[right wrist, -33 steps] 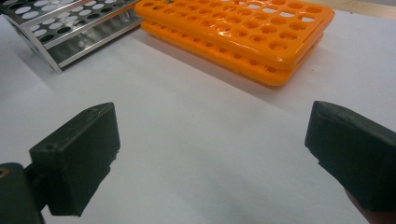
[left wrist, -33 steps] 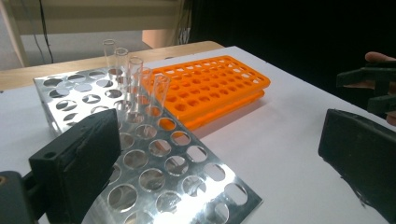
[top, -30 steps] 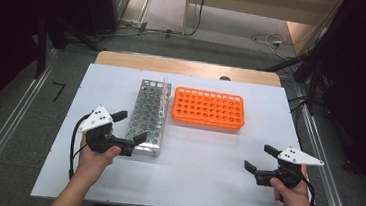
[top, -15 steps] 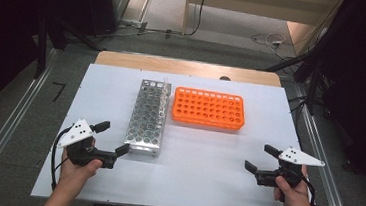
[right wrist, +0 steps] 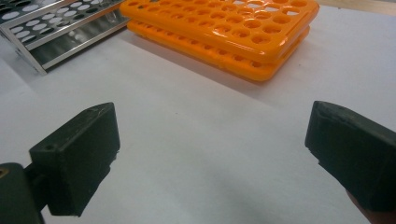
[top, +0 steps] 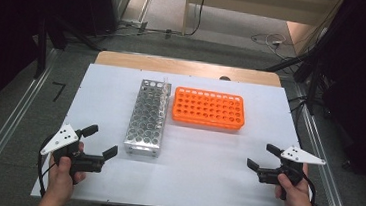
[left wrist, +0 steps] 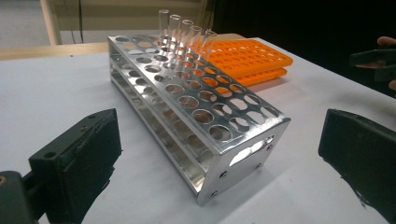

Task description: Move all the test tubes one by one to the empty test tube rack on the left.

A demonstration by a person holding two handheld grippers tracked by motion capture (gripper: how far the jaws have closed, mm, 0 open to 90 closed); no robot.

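Lying across most of the high view is the white table (top: 121,92), and on it two racks are standing side by side, near each other but not touching: the metal rack (top: 147,119) on the left and the flatter orange rack (top: 209,108) on the right. Standing in a row at the far end of the metal rack are five clear test tubes (left wrist: 184,29); every other hole in both racks is looking empty.

The left gripper (top: 98,144) is hovering just off the near left corner of the metal rack, jaws spread wide with nothing between them; in the left gripper view those jaws are framing the rack's near end. The right gripper (top: 262,157) is waiting well apart at the table's right edge, likewise gaping and empty, pointing toward the orange rack.

In my judgement the work is sitting at an approach stage: no tube is being held. The likely next move is calling for one gripper to travel to the rack's far end, line up on a single tube's upper part, and close gently without disturbing its neighbours.
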